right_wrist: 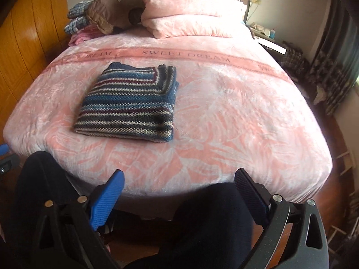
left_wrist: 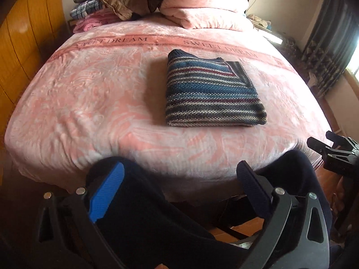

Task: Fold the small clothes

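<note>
The striped knit garment (left_wrist: 213, 89) is lying folded into a compact rectangle on the pink blanket (left_wrist: 89, 103) of the bed, near its middle, so the fold is judged complete. The left claw (left_wrist: 181, 183) and right claw (right_wrist: 179, 190) are being held wide apart, gripping nothing, low off the foot of the bed above the person's dark-trousered knees (right_wrist: 213, 213), well apart from the garment, probably so that the finished fold is not being disturbed.

My black plastic left gripper (left_wrist: 180, 172) and right gripper (right_wrist: 179, 179): ribbed blue-padded fingers (left_wrist: 107, 191), silver pivot screws, dark navy trousers (left_wrist: 143, 219).
</note>
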The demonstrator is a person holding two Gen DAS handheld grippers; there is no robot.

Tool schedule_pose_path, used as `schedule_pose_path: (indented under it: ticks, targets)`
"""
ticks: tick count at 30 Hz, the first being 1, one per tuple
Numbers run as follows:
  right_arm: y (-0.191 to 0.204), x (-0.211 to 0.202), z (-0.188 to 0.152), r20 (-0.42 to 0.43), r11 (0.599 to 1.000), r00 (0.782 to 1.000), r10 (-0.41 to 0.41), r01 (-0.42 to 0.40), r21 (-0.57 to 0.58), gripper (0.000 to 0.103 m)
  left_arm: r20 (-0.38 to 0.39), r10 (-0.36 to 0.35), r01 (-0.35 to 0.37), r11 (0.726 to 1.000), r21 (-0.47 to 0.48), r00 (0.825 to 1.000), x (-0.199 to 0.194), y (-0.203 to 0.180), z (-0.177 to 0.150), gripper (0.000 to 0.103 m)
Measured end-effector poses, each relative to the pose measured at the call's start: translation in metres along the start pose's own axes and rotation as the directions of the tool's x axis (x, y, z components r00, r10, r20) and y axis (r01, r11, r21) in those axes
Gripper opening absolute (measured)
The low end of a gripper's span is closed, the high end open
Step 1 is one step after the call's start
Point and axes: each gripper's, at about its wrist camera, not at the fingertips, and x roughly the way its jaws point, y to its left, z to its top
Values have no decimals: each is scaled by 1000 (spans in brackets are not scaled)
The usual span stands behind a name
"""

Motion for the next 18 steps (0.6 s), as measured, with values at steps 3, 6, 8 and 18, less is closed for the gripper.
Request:
schedule_pose_path:
  ticks: [3,6,8,18]
  targets:
    - [10,-36,7,46,998,999,-15,18,-63,99,4,-48,48,999,-1,999,-33,-5,6,100]
    - [12,-75,17,105,998,994,-22,28,-58,99,47,-143,143,990,9,989,-76,-3,16,100]
    - [10,-98,23,134,999,991,-17,22,-36,99,76,-154,155,988,-6,985,-104,1,21,100]
    - [17,-129,24,120,999,992,32,-31,-4,99,64,-30,23,995,101,998,-123,-38,21,100]
